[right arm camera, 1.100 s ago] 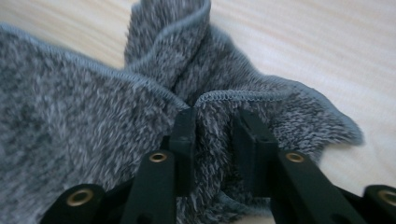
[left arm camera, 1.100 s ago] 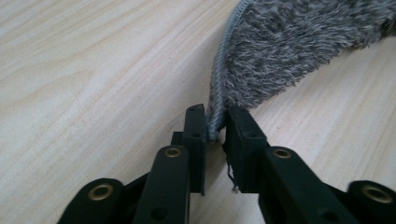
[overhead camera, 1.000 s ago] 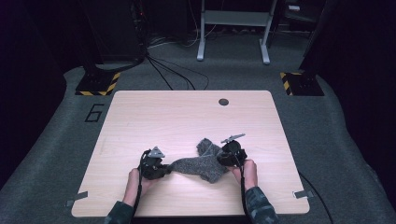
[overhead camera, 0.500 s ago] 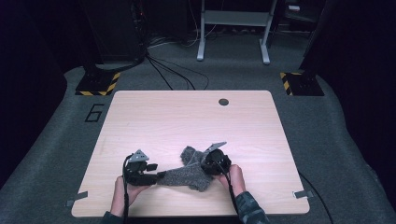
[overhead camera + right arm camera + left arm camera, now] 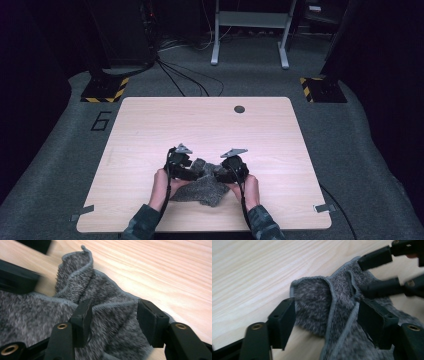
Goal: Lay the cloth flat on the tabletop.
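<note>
Grey towel bunched at counter 6 o'clock – both grippers, left gripper and right gripper, jaws apart, straddling folds, nothing clamped – folding unfinished

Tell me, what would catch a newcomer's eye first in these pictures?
Probably the fuzzy grey cloth bunched near the front edge of the pale wooden table, with a person's two hands pressed close on either side of it. Each hand carries a black hand-held gripper: the left hand-held gripper and the right hand-held gripper both have their jaws spread wide, with folds of cloth between them. Around the table, the room is dark, with cables on the floor.
</note>
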Demonstrator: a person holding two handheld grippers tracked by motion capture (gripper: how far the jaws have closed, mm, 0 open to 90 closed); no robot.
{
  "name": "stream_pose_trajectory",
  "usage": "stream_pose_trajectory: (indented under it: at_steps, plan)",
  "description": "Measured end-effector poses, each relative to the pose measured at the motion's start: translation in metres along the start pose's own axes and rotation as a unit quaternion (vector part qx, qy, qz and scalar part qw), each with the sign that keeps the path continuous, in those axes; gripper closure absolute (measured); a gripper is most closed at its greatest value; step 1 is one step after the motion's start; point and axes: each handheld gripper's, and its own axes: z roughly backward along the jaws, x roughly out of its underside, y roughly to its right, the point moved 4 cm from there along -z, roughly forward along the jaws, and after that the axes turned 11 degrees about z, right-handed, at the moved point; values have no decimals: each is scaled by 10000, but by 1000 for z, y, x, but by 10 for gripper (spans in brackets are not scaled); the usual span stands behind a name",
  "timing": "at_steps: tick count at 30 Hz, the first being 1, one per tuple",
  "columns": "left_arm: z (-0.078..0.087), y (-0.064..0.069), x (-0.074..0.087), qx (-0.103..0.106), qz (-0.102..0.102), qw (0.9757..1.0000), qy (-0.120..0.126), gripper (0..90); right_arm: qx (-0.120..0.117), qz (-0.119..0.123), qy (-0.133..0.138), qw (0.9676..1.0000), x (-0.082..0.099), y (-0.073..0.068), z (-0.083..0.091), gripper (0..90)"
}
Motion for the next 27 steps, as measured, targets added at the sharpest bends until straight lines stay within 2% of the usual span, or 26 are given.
stream_pose_trajectory:
  at_steps: [1, 3, 4, 5, 6, 7, 8, 10, 11, 14, 16, 19, 24, 25, 27]
  plan:
    - [-10, 2, 0, 17, 34, 10000, -85, 321, -60, 85, -136, 9999, 1, -7, -6, 477]
    - [-17, 3, 3, 62, 38, 9998, -178, 380, -116, 207, -282, 9993, 3, -10, -11, 539]
    - [-19, 3, 5, 107, -47, 9997, -203, 457, -109, 240, -338, 9991, 4, -12, -13, 575]
    - [-21, 5, 8, 207, -157, 9994, -211, 589, -82, 288, -337, 9990, 5, -12, -14, 625]
    - [-21, 5, 8, 207, -157, 9994, -211, 710, -82, 288, -337, 9990, 5, -12, -14, 625]
    - [-22, 5, 12, 255, -235, 9990, -292, 710, -90, 313, -345, 9989, 6, -12, -14, 662]
    - [-23, 4, 15, 231, -264, 9989, -319, 808, -64, 309, -343, 9989, 6, -12, -12, 737]
    - [-22, 3, 16, 232, -286, 9988, -322, 861, -62, 305, -317, 9990, 7, -12, -12, 760]
    - [-20, 0, 19, 260, -257, 9989, -286, 874, -32, 386, -343, 9987, 9, -10, -10, 803]
    - [-17, -1, 21, 266, -272, 9989, -283, 886, 18, 307, -296, 9991, 11, -10, -8, 827]
    - [-15, -2, 23, 240, -279, 9989, -282, 888, 29, 339, -303, 9990, 12, -9, -7, 829]
    - [-10, -6, 27, 162, -239, 9993, -234, 889, 96, 168, -252, 9995, 15, -6, -1, 830]
    - [0, -15, 35, 93, -130, 9997, -194, 890, 227, 51, -191, 9995, 22, 3, 11, 831]
    - [1, -16, 36, 87, -137, 9997, -188, 889, 253, 126, -168, 9995, 24, 6, 13, 831]
    - [4, -18, 39, 66, -97, 9998, -152, 890, 256, 71, -176, 9995, 26, 6, 15, 832]
